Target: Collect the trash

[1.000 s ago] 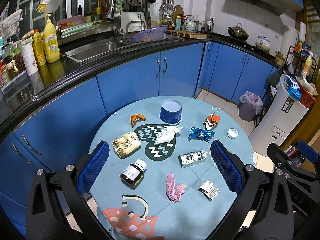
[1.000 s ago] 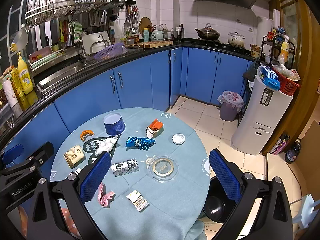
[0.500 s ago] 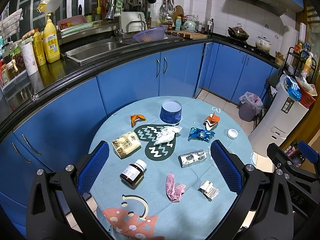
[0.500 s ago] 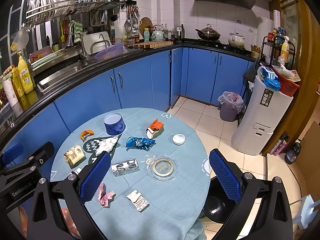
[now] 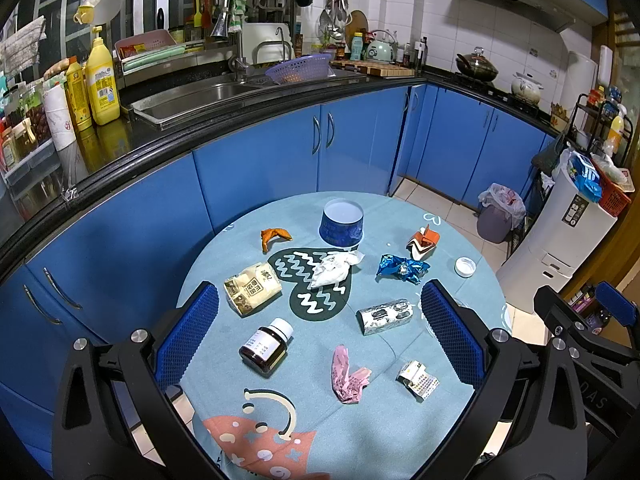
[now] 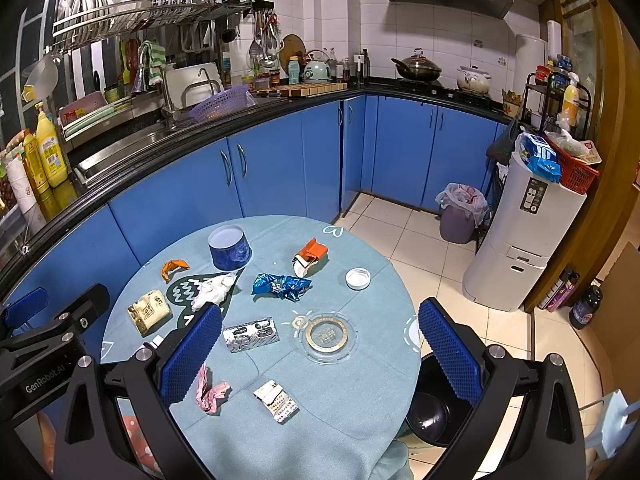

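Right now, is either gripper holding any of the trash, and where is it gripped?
Nothing is held. The left gripper and right gripper are both open above the table.

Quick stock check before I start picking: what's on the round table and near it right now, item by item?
blue tub: 1, dark blue, far side of table
orange wrapper: 1, orange, left of tub
white tissue: 1, white, on heart print
tan packet: 1, beige, left of heart
blue foil wrapper: 1, shiny blue, right of tissue
orange-white carton: 1, far right
white lid: 1, right edge
silver wrapper: 1, centre right
brown bottle: 1, white cap, lying down
pink wrapper: 1, near side
pill strip: 1, white, near right
glass ashtray: 1, clear
black bin: 1, floor, right of table
left tool: open, empty
right tool: open, empty
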`<state>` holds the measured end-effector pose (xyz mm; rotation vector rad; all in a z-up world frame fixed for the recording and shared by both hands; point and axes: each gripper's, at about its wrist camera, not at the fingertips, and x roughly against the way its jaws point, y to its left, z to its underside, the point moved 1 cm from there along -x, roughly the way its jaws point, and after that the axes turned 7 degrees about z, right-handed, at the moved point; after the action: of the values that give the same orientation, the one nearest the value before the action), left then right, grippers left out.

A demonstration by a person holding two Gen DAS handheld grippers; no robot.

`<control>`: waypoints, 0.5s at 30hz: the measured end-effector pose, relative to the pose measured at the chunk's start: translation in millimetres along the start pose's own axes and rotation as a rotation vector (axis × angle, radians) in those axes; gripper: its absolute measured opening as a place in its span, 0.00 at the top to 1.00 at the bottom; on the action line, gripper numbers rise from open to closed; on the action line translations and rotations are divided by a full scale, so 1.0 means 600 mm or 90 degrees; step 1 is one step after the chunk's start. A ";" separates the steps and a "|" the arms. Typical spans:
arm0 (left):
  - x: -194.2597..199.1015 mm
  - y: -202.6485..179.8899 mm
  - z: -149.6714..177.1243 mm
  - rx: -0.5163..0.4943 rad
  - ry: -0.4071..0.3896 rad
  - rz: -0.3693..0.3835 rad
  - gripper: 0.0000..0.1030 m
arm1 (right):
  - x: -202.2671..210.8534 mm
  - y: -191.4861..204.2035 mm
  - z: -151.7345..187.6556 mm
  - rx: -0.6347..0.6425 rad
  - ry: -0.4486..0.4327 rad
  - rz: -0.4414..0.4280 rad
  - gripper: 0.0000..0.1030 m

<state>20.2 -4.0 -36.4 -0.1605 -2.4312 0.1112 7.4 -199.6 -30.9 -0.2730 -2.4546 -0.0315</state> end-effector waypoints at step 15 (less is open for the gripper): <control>-0.002 -0.002 0.004 0.000 0.005 0.002 0.03 | -0.001 0.000 0.001 0.000 0.000 0.000 0.07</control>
<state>19.3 -5.2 -38.8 -0.1644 -2.4233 0.1124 7.3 -199.4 -31.8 -0.2729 -2.4550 -0.0322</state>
